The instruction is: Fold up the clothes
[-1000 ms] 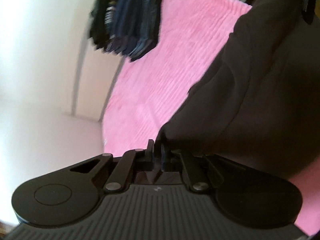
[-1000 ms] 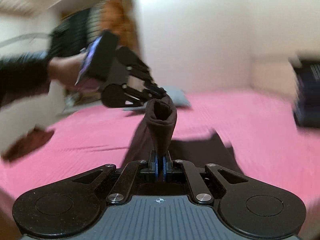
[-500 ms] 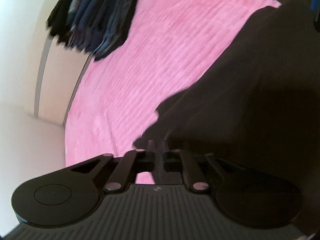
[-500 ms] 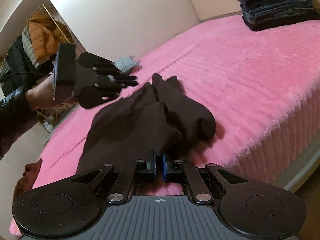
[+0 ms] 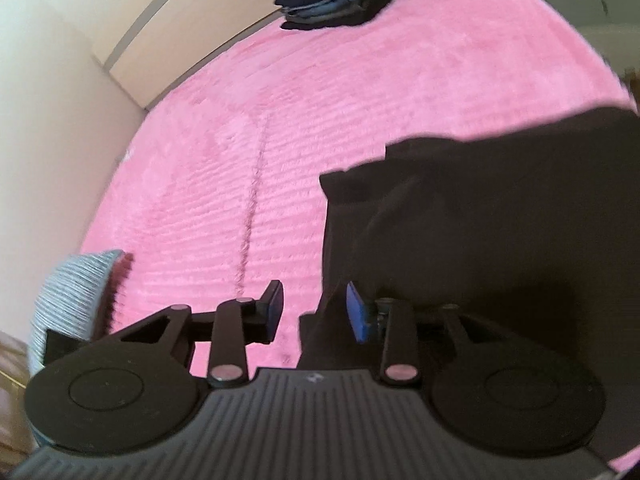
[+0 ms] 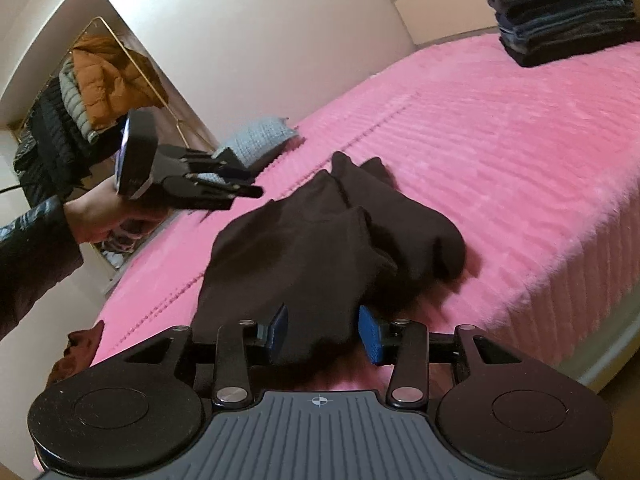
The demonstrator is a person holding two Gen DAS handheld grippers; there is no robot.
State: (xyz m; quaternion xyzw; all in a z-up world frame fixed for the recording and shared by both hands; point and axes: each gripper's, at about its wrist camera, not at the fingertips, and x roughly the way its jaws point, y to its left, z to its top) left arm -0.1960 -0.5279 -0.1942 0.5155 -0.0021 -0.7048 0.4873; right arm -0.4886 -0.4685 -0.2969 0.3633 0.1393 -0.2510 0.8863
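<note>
- I am judging this garment as only begun: the dark brown soft-fabric garment point(image 6: 320, 248) is lying in a rumpled heap on the pink ribbed plush bedspread point(image 6: 500, 140), with lobes bunched over one another and no flat fold showing.
- A tall stack of folded dark blue and black clothes point(image 6: 560, 20) is sitting toward the bed's far corner, so I take earlier pieces as done; a rust-brown crumpled cloth point(image 6: 76, 352) is lying beyond the bed's left edge, perhaps waiting.
- My right gripper point(image 6: 323, 334) is opening its jaws; cloth is lying between the blue pads, but they are not pressing on it.
- My left gripper point(image 5: 314, 312) is also opening; a garment edge is resting against its right pad, unpinched. In the right view it is hovering clear above the heap.
- The garment is sitting near the bed's near edge, which is dropping away just to the right of it, so I am seeing little slack there.
- Open pink bedspread is stretching between the heap and the stack, giving room to spread the garment.
- A grey ribbed knit item point(image 6: 256, 142) is lying by the far left edge, well apart from the heap.
</note>
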